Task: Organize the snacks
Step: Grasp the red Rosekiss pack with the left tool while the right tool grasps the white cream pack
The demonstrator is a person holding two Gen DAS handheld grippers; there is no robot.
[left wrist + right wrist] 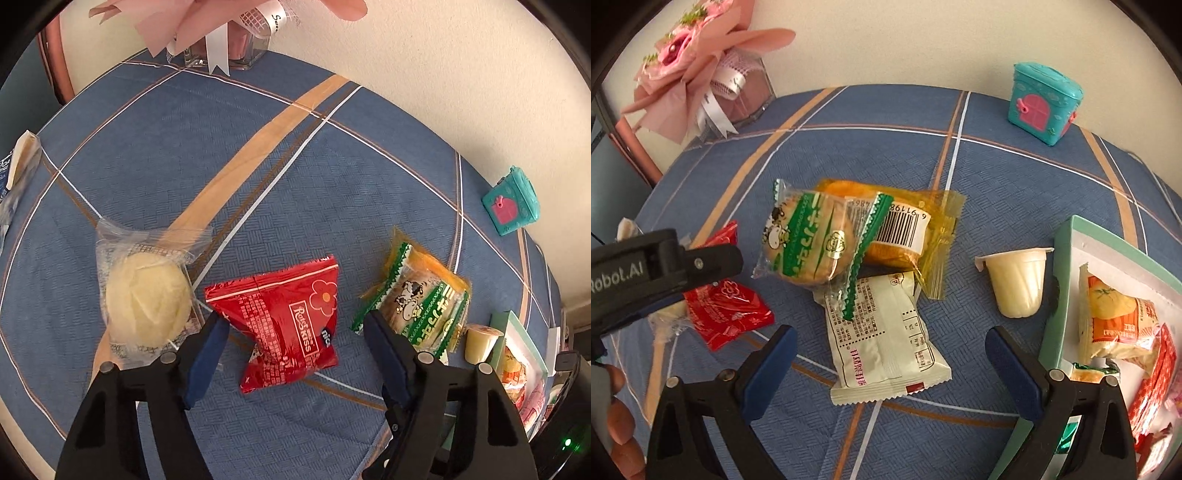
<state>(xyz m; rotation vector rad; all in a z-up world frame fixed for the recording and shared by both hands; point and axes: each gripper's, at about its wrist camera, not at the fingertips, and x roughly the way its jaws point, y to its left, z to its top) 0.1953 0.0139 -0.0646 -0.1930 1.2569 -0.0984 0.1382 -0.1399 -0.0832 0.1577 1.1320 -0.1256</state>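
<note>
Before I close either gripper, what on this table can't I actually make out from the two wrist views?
- Pale green box, both views: frame edge and right gripper cut it off; its full contents stay unseen.
- Orange translucent packet, both views: green-and-white cow biscuit pack overlaps it.
- Blue-and-white packet, left view: cropped by the frame edge.
- Red foil snack bag, right view: left gripper partly covers it.

The left gripper (295, 326) hangs over a blue checked tablecloth (155, 155), its jaws apart on either side of a red snack packet (286, 325) without pressing it. A pale round bun in clear wrap (147, 299) lies just left, and a green and orange biscuit pack (421, 295) lies right. A teal toy box (513, 201) stands near the wall.
</note>
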